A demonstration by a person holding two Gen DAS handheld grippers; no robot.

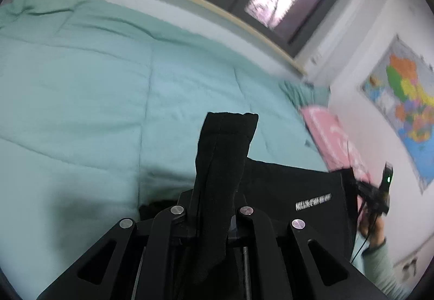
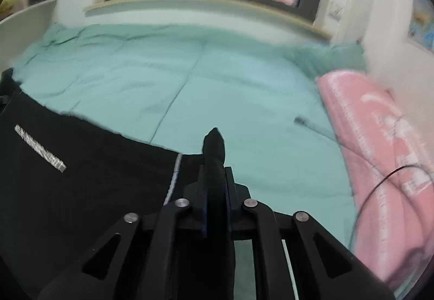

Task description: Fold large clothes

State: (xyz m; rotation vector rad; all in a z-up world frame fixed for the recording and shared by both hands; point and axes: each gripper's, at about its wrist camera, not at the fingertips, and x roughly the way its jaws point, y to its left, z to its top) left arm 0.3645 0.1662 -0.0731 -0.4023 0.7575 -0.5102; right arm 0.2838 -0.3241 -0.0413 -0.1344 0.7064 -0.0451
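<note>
A large black garment [image 1: 293, 191] with a small white text print hangs stretched between my two grippers above a teal bed. My left gripper [image 1: 214, 207] is shut on one corner of it; a flap of black cloth [image 1: 227, 142] sticks up from between the jaws. My right gripper [image 2: 215, 178] is shut on the other corner, with a small tip of cloth [image 2: 214, 142] poking out. The garment [image 2: 81, 178] spreads to the left in the right wrist view. The right gripper also shows in the left wrist view [image 1: 374, 191] at the far right.
A teal quilt [image 1: 95, 83] covers the bed [image 2: 217, 83]. A pink blanket [image 2: 379, 164] lies along the bed's right side by the wall. A window and sill stand behind the bed. A map [image 1: 407, 105] hangs on the right wall.
</note>
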